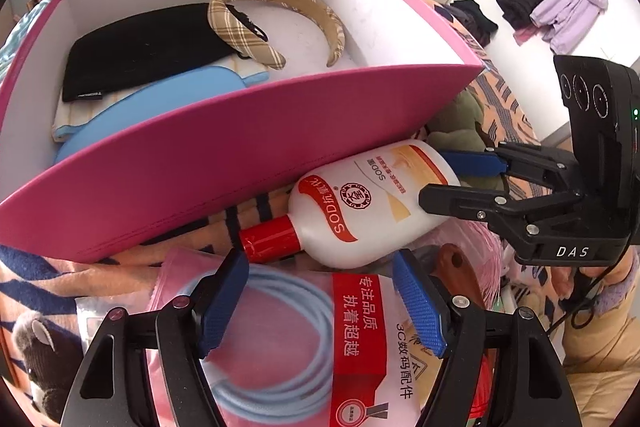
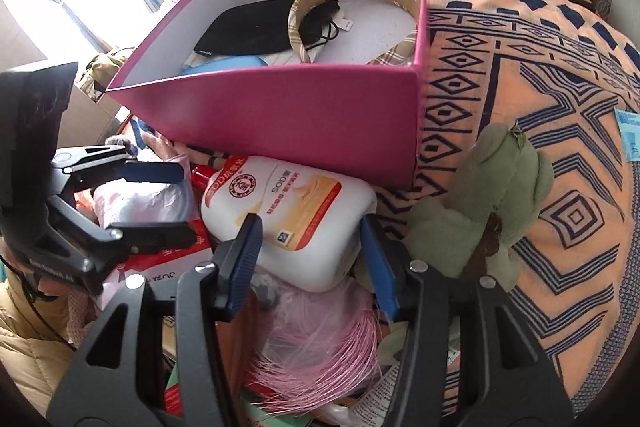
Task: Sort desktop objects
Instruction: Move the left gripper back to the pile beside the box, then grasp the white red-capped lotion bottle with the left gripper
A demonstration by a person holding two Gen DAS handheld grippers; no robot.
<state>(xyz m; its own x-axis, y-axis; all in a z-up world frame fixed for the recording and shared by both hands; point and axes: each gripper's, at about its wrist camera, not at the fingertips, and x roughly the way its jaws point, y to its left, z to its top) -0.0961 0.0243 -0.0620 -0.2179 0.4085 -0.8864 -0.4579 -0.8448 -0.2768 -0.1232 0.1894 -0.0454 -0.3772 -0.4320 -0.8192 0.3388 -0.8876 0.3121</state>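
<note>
Both grippers we see pointed down at the clutter in front of the pink box (image 1: 224,163). Right gripper (image 2: 316,251) straddles the base end of the white lotion bottle (image 2: 296,211); its blue pads (image 2: 248,259) stand at either side of the bottle, and we cannot tell whether they press on it, so grasp is unclear. Left gripper (image 1: 320,303) is spread wide over a bagged blue cable coil (image 1: 264,343) with a red-and-white label; pads are apart from it, nothing gripped. We note the bottle lies on its side on the orange patterned blanket (image 2: 520,75), red cap (image 1: 272,239) toward the left gripper, body just beside the box's front wall. Box holds a plaid headband (image 1: 280,19), a black pouch (image 1: 140,47) and a blue item (image 1: 160,107). Green plush toy (image 2: 480,203) sits right of the bottle, pink string bundle (image 2: 320,343) below it. Grey plush (image 1: 36,351) at the left wrist view's lower left edge.
</note>
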